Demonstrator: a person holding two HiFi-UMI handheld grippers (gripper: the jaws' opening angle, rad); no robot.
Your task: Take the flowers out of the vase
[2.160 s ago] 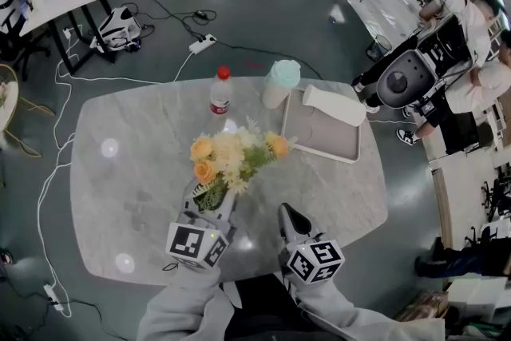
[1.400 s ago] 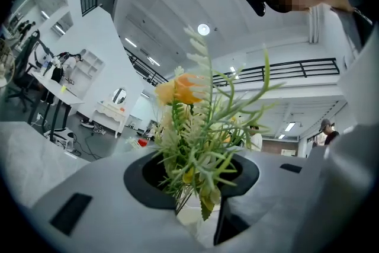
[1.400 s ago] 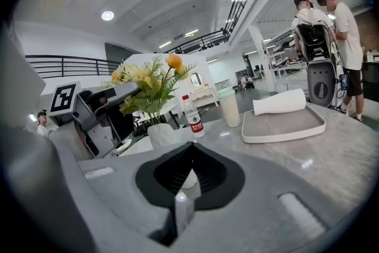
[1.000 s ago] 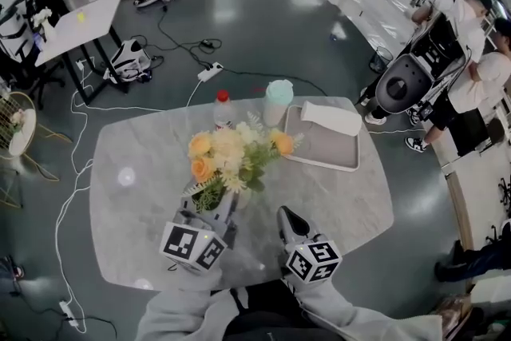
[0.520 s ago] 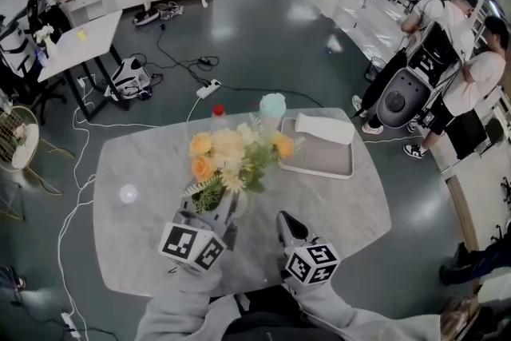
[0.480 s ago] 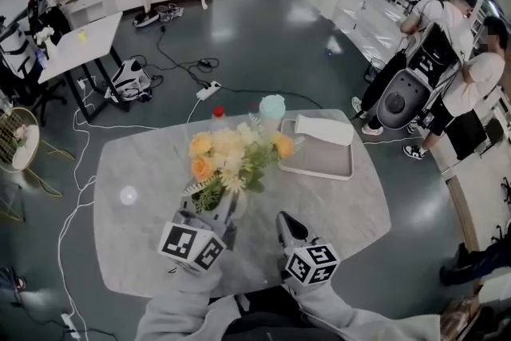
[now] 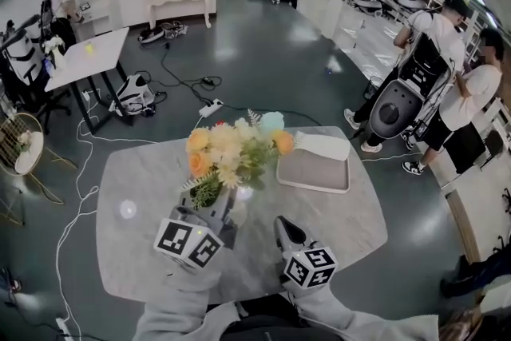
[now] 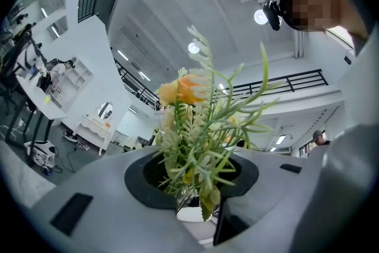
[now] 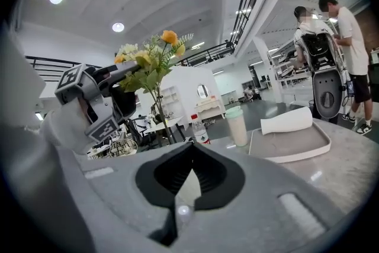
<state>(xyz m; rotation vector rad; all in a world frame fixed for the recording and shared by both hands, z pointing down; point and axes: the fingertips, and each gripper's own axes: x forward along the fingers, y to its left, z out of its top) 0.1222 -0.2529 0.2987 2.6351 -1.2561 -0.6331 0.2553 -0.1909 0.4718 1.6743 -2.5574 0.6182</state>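
Note:
A bouquet of yellow and orange flowers [image 7: 231,152] with green sprigs is held up over the marble table [image 7: 136,243]. My left gripper [image 7: 209,212] is shut on its stems, and in the left gripper view the flowers [image 8: 198,145] stand up from between the jaws. The white vase [image 7: 323,145] lies on its side on a grey tray [image 7: 313,172] at the far right. My right gripper [image 7: 289,234] hovers to the right of the bouquet, shut and empty. From the right gripper view the flowers [image 9: 148,59] hang in the left gripper [image 9: 95,101], well left of the vase [image 9: 287,121].
A pale green cup [image 7: 271,121] stands behind the bouquet; the right gripper view shows it [image 9: 238,125] beside a red-capped bottle [image 9: 200,127]. Cables and a power strip [image 7: 209,106] lie on the floor beyond. People stand by a wheeled machine [image 7: 395,112] at right.
My left gripper has lifted the bouquet higher, so the flowers now cover the bottle and part of the cup. The right gripper rose a little.

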